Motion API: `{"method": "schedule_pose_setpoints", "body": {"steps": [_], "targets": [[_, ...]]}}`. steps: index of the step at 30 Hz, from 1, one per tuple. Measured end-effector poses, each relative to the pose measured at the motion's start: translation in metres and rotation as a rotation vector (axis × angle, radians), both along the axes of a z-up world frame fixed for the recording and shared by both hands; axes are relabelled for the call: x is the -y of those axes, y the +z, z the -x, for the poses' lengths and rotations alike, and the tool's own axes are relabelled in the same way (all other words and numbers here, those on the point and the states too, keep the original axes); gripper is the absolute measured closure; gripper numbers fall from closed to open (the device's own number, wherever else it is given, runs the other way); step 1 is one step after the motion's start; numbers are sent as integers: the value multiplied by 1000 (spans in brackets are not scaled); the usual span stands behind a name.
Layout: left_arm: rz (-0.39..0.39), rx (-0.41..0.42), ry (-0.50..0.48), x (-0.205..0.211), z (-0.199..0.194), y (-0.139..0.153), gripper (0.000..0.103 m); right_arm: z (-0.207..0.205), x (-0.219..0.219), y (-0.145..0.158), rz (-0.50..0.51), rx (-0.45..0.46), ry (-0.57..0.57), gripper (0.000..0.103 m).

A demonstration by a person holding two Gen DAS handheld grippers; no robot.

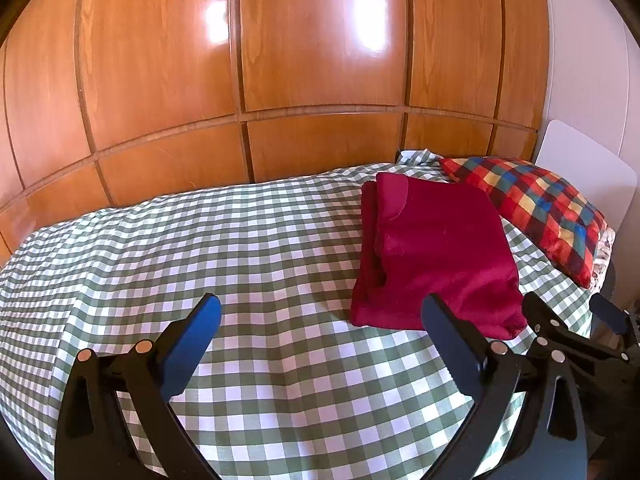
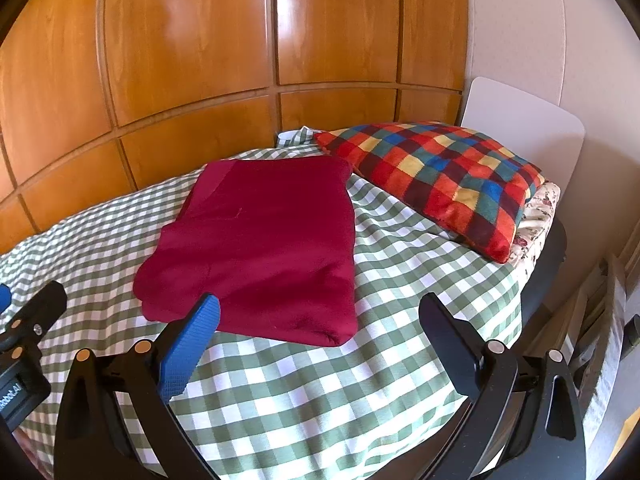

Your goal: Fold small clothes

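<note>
A green-checked bedspread leaves broad bare room left of the folded red garment, which lies flat near the plaid pillow. Left gripper and right gripper hover wide apart, holding nothing.

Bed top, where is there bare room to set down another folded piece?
Bare checked bedspread lies left of the folded red garment, out to the wooden wall panels, and in front of it near both open grippers. It is crowded on the right, by the plaid pillow.
</note>
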State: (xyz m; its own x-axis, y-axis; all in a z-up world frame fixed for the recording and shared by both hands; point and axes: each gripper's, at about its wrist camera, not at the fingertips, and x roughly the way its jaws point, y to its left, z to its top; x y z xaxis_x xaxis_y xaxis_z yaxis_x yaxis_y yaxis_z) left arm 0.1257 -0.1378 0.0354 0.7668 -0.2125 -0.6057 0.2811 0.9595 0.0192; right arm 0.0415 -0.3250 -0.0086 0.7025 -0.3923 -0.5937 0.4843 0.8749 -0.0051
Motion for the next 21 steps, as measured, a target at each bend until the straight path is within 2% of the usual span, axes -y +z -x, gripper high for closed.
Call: {"method": "schedule_pose_setpoints", "body": {"steps": [21], "targets": [[0,17,5,-4,4,8,3,-2,-4,0,1,-1,3,4]]}}
